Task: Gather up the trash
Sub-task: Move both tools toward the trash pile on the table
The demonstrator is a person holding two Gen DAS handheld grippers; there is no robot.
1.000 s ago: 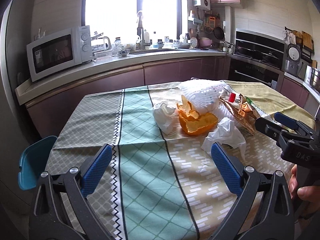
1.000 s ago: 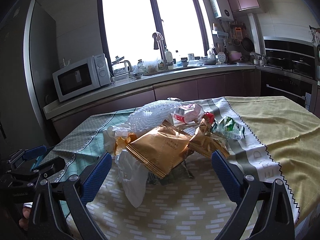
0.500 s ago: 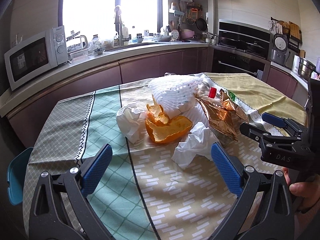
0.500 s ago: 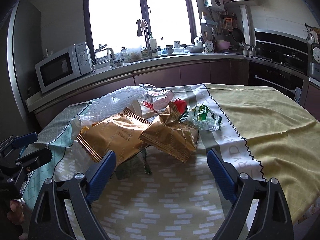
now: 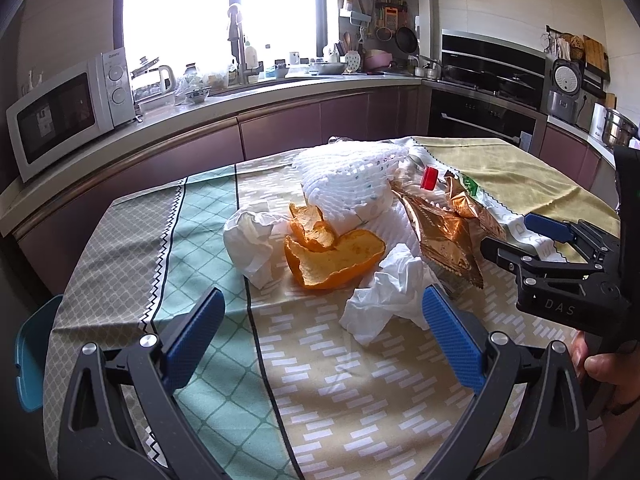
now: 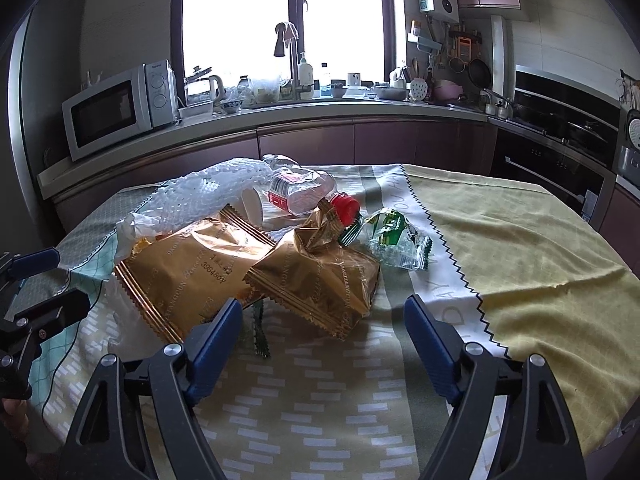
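Both tools, left (image 5: 320,320) and right (image 6: 322,330), gape empty; the gold wrapper (image 6: 320,280) just ahead suits a low, flat pinch off the desk (image 6: 520,240).

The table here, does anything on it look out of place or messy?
Yes. A heap of rubbish sits mid-table: orange peel, crumpled tissues, gold snack wrappers, white foam netting and a crushed plastic bottle lying on its side.
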